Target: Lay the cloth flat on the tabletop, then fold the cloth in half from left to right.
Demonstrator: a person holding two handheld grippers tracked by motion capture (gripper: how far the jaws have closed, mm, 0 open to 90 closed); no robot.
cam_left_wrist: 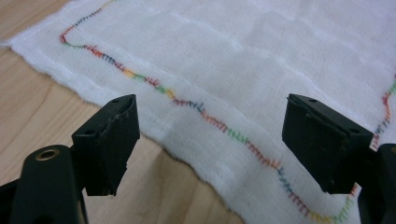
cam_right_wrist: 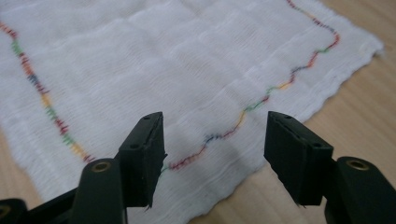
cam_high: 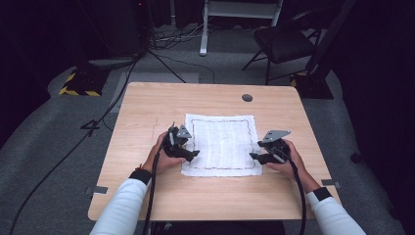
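Both gripper views crop the cloth [cam_left_wrist: 261,60] at their edges, and the chair [cam_high: 286,41] sits half lost in shadow.

Both forearms in white sleeves come in from the bottom. Left gripper [cam_high: 195,154] held low, tips angled inward, jaws wide apart, nothing between. Right gripper [cam_high: 253,156] mirrors it, tips pointing inward, jaws spread, empty.

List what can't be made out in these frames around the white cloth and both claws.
- High view: left claw and right claw tips too small to tell whether they touch the white square cloth with multicoloured stitched border.
- Left gripper view: cloth cut off by the frame edges.
- Right gripper view: cloth's near edge partly hidden behind the jaws.
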